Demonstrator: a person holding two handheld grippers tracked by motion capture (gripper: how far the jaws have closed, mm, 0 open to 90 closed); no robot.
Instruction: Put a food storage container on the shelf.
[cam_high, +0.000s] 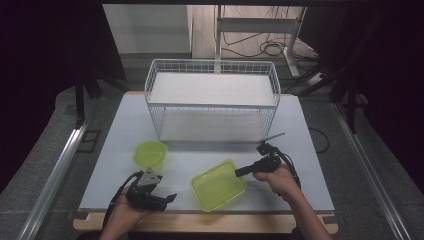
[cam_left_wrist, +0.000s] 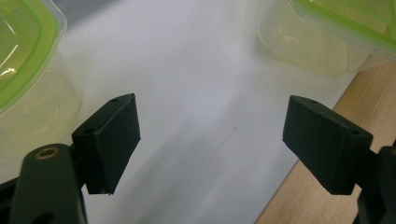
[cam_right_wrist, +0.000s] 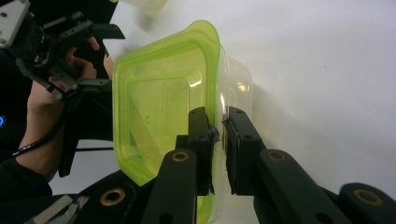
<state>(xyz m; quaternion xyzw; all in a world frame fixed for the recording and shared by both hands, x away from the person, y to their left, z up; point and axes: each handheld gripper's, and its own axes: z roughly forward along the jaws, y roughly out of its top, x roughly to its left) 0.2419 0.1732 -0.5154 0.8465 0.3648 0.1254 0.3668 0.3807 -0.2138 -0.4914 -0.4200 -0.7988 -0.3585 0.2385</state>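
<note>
A white rectangular tabletop (cam_high: 310, 150) with a pale wooden edge (cam_high: 200, 222) sits in a dim room, lit brightly from above while the surroundings fall into darkness. Grey carpeted floor (cam_high: 45, 150) surrounds it, crossed by two silver metal rails (cam_high: 55, 175), one along each side. Beyond the far edge stands a white metal desk frame (cam_high: 260, 25) with tangled black cables (cam_high: 270, 49) on the floor beneath it, and a pale wall panel (cam_high: 145, 27) to its left. Black curtains (cam_high: 45, 45) hang on both sides.
</note>
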